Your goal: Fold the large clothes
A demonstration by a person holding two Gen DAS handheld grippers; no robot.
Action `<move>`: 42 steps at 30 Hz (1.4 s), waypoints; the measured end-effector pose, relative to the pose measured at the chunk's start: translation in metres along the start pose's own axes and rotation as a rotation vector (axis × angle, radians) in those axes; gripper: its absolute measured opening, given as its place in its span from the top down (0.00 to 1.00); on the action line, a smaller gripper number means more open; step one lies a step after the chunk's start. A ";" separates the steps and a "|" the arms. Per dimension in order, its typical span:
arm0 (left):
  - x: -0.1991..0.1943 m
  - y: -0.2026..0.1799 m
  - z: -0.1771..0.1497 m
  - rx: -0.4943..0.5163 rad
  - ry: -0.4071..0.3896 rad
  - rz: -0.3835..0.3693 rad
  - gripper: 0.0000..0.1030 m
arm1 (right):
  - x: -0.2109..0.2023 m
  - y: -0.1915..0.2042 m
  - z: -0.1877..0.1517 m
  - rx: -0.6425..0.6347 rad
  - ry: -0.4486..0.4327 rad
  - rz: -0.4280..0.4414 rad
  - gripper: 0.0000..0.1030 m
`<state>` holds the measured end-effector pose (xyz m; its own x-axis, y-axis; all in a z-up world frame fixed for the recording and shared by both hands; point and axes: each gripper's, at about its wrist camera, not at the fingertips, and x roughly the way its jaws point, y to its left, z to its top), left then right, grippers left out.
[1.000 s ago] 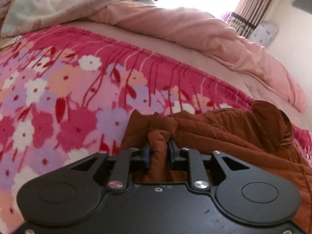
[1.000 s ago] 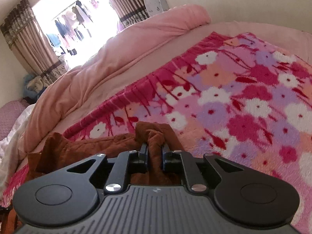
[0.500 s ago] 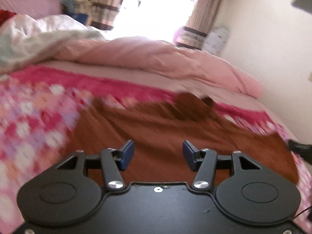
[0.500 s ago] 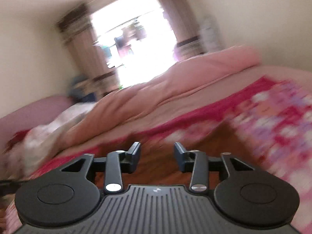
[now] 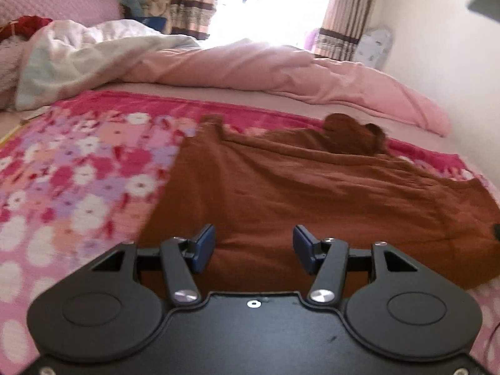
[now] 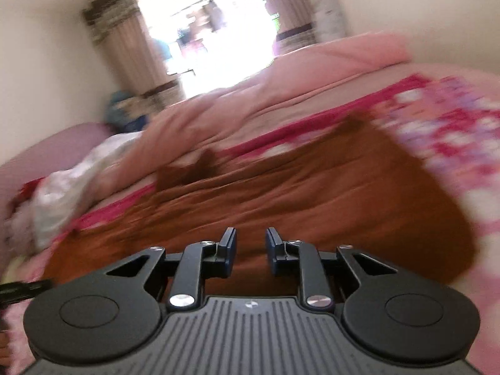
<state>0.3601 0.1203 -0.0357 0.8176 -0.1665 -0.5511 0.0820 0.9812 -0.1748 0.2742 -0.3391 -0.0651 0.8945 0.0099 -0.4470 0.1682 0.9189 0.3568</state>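
A rust-brown garment (image 5: 312, 193) lies spread flat on the pink floral blanket (image 5: 78, 172), with a bunched lump (image 5: 353, 137) at its far edge. My left gripper (image 5: 253, 250) hovers over the garment's near edge, open, with nothing between its blue pads. In the right wrist view, which is blurred and tilted, the same garment (image 6: 297, 193) fills the middle. My right gripper (image 6: 250, 248) sits over its near edge with a narrow gap between the fingers; its jaws are closing and nothing is between them.
A rumpled pink duvet (image 5: 281, 72) runs across the far side of the bed, with a white quilt (image 5: 78, 53) at far left. Curtains (image 5: 340, 9) frame a bright doorway behind. A wall (image 5: 443, 47) borders the bed on the right.
Both grippers let go of the bunched brown cloth and drew back. The garment now lies spread flat on the blanket. The right gripper's gap has narrowed since half a second ago.
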 end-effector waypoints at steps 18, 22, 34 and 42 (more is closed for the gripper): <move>0.021 0.010 0.000 -0.011 0.013 0.069 0.42 | -0.003 -0.046 -0.002 -0.024 -0.038 -0.296 0.76; 0.004 0.001 0.008 0.013 -0.036 0.076 0.42 | -0.009 -0.042 0.004 -0.023 -0.050 -0.303 0.75; 0.033 -0.005 0.011 0.019 0.006 0.081 0.42 | -0.015 -0.050 0.010 -0.045 -0.056 -0.408 0.68; 0.037 0.007 0.010 -0.027 -0.005 0.056 0.41 | -0.014 -0.057 0.005 0.005 -0.050 -0.408 0.63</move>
<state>0.3961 0.1225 -0.0494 0.8232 -0.1105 -0.5570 0.0205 0.9860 -0.1654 0.2542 -0.3937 -0.0754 0.7729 -0.3739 -0.5126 0.5148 0.8418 0.1623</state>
